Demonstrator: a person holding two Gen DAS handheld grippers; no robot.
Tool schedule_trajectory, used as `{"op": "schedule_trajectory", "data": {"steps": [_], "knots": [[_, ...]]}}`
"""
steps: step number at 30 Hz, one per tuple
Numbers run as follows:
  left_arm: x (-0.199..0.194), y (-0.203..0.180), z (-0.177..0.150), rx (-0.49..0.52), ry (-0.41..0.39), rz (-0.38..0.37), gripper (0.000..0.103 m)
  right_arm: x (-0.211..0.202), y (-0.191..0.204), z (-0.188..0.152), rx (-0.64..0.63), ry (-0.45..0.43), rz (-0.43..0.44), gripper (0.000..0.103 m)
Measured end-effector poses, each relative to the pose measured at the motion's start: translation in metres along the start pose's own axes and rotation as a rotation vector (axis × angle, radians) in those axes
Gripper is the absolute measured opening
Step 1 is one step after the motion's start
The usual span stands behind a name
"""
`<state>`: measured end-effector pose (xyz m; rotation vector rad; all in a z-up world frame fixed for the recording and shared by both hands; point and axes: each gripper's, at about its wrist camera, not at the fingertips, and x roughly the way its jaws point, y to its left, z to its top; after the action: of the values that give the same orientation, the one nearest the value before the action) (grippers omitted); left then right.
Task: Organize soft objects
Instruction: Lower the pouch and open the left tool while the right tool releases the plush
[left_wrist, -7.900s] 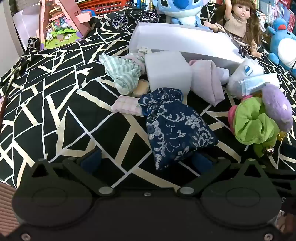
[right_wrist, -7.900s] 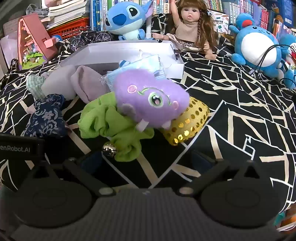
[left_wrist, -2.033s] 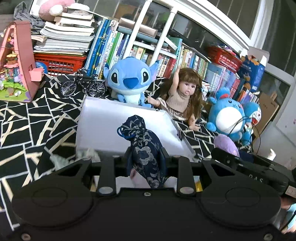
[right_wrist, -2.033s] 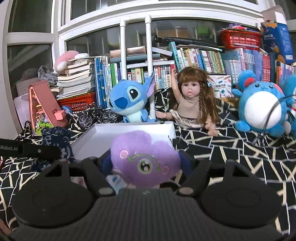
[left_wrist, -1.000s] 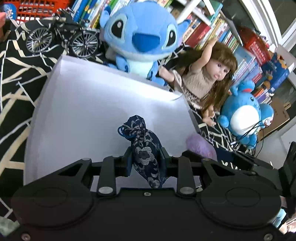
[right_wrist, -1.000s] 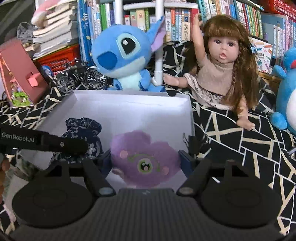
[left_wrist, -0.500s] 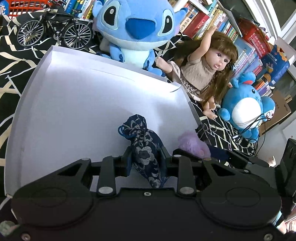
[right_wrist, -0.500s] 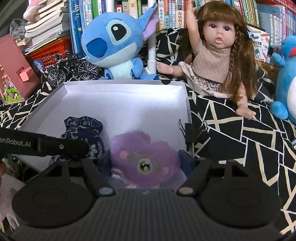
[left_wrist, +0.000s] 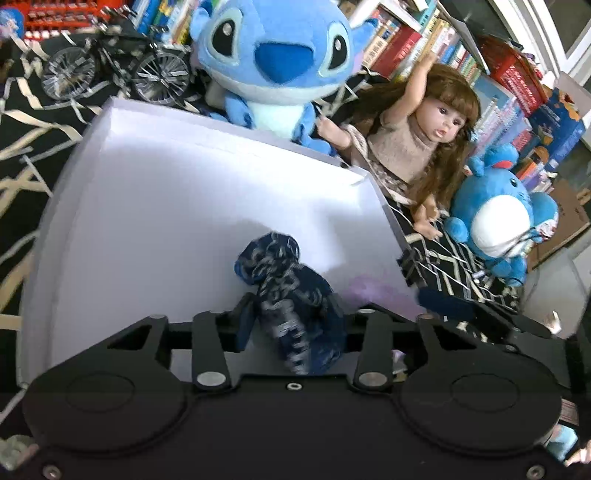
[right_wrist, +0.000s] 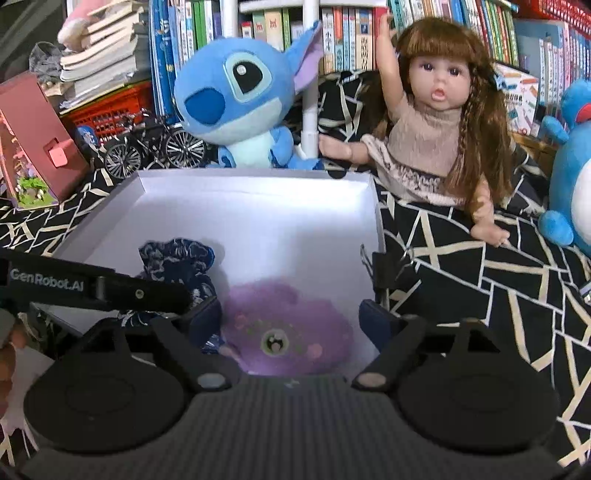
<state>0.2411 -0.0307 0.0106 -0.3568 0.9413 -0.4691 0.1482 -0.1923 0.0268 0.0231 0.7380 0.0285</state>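
A white open box stands on the patterned cloth; it also shows in the right wrist view. My left gripper hangs over the box's near part with its fingers spread, and the dark blue floral pouch is blurred between them. My right gripper is over the box's near right corner, fingers spread wider than the purple plush toy, which is blurred. The pouch and the left gripper's arm show at left in the right wrist view.
A blue Stitch plush, a doll and a toy bicycle stand just behind the box. A blue round plush sits at right. A binder clip is on the box's right wall. Bookshelves fill the back.
Both grippers have opened over the box. The blue pouch and the purple plush, held firmly half a second ago, now blur and drop between the spread fingers.
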Motion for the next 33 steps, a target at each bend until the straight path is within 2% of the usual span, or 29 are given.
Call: {"op": "schedule_trajectory", "data": {"steps": [5, 11, 13, 16, 18, 20, 24, 33], "knots": [[-0.007, -0.008, 0.000, 0.008, -0.022, 0.072, 0.054, -0.014, 0.000, 0.000, -0.017, -0.031, -0.006, 0.093], [-0.024, -0.021, 0.004, 0.010, -0.066, 0.163, 0.058, -0.040, -0.010, -0.007, 0.013, -0.095, -0.006, 0.096], [-0.033, -0.026, 0.005, 0.015, -0.082, 0.164, 0.061, -0.047, -0.013, -0.010, 0.020, -0.110, -0.020, 0.097], [-0.049, -0.034, 0.003, 0.039, -0.110, 0.125, 0.072, -0.061, -0.014, -0.015, 0.016, -0.139, -0.060, 0.097], [-0.055, -0.037, -0.001, 0.076, -0.121, 0.108, 0.072, -0.071, -0.015, -0.017, 0.019, -0.159, -0.073, 0.098], [-0.056, -0.040, -0.005, 0.096, -0.116, 0.132, 0.072, -0.080, -0.014, -0.019, 0.012, -0.177, -0.083, 0.099], [-0.064, -0.038, -0.009, 0.059, -0.126, 0.133, 0.072, -0.094, -0.011, -0.026, -0.001, -0.202, -0.094, 0.099], [-0.109, -0.037, -0.041, 0.098, -0.264, 0.132, 0.080, -0.120, 0.001, -0.048, -0.024, -0.258, -0.038, 0.102]]}}
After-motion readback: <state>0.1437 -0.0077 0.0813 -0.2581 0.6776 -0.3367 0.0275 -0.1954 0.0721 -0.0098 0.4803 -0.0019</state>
